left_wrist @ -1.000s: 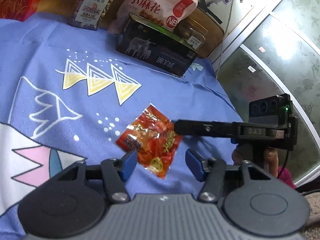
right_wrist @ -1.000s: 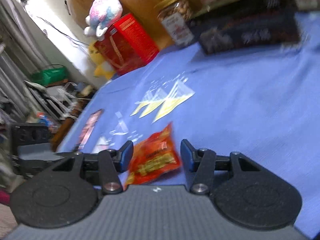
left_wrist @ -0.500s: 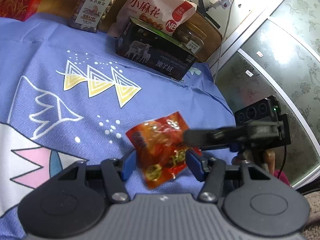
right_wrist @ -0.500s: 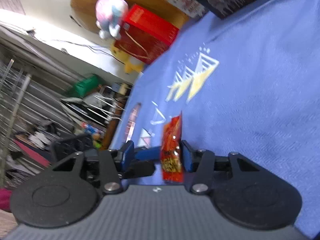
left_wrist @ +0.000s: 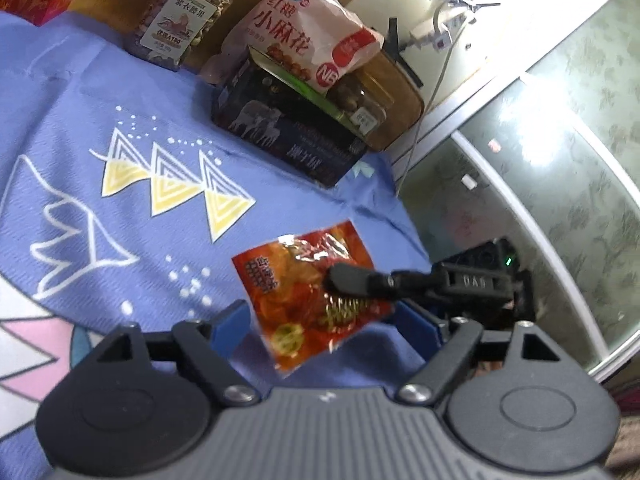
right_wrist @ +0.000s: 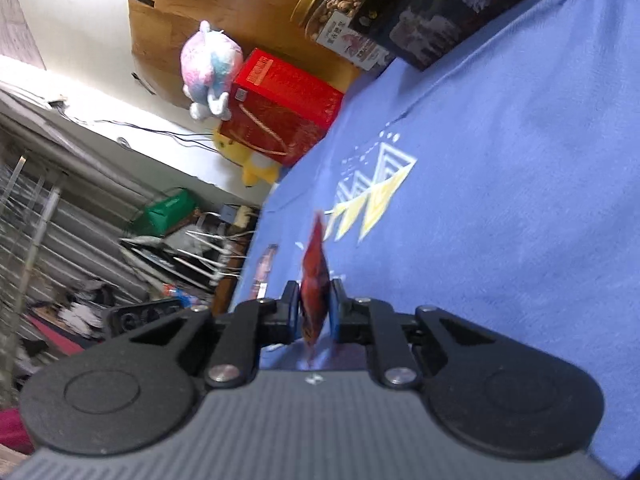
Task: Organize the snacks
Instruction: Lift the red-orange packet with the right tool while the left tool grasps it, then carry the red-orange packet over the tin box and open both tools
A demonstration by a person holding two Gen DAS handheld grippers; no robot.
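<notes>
Handover over the blue cloth [left_wrist: 280,184]!
The right gripper [right_wrist: 314,312] closes, pinching the red snack packet [left_wrist: 308,292] edge-on near the cloth's right edge; the left gripper [left_wrist: 324,324] opens, packet loose between its jaws.

Snack bag [left_wrist: 308,28] atop box [left_wrist: 288,136], jar [left_wrist: 180,12] left.

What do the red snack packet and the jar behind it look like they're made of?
Red snack packet: thin glossy plastic film, probably foil-lined; it crinkles and glints silver. Nut jar: clear plastic or glass, can't tell which; the nuts show through, with a gold lid and paper label.
</notes>
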